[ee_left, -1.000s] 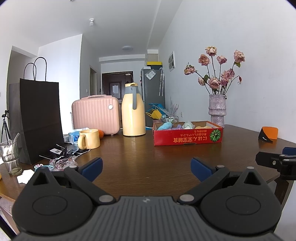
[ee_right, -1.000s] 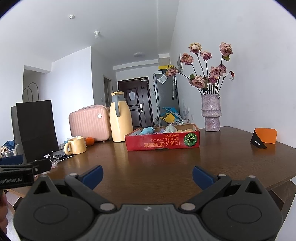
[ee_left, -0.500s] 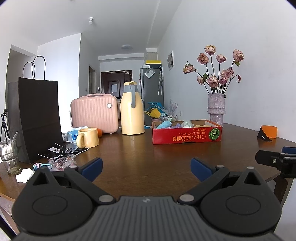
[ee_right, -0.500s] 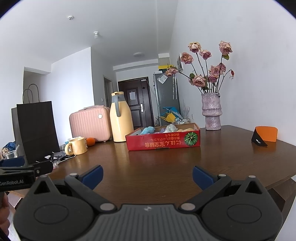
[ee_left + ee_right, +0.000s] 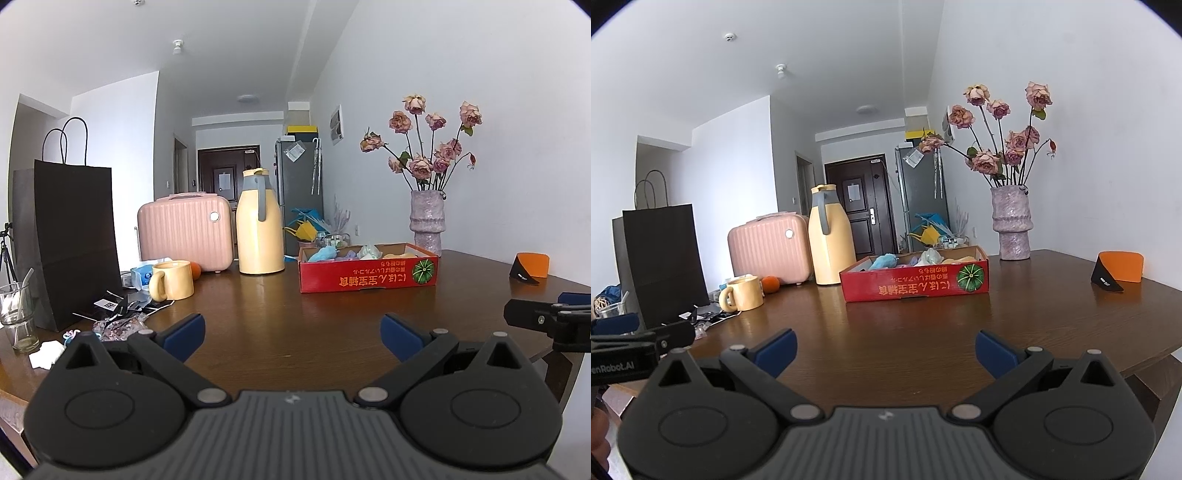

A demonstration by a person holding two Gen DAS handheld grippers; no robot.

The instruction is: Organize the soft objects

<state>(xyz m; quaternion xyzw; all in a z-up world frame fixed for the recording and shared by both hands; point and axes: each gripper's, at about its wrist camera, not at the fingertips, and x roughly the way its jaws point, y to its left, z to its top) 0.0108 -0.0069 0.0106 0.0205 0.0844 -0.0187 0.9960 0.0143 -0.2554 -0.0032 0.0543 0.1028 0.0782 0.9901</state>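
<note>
Soft objects (image 5: 354, 253) piled in red box (image 5: 369, 278) mid tabletop (image 5: 280, 317), btwn yellow jug (image 5: 259, 225) & vase (image 5: 427, 223). Left gripper (image 5: 291, 334) and right gripper (image 5: 884, 349) both spread wide, empty, well short of box.

On my right wrist view I can read "enRobot.AI" in pale letters on the side of the left gripper (image 5: 639, 347), the start of the word cut off by the frame edge. The front wall of the red cardboard box (image 5: 916, 284) carries a row of yellow East Asian characters printed upside down beside a green pumpkin picture, and I cannot make them out. The black foot of the orange object (image 5: 1115, 273) bears small white lettering too tiny to read.
</note>
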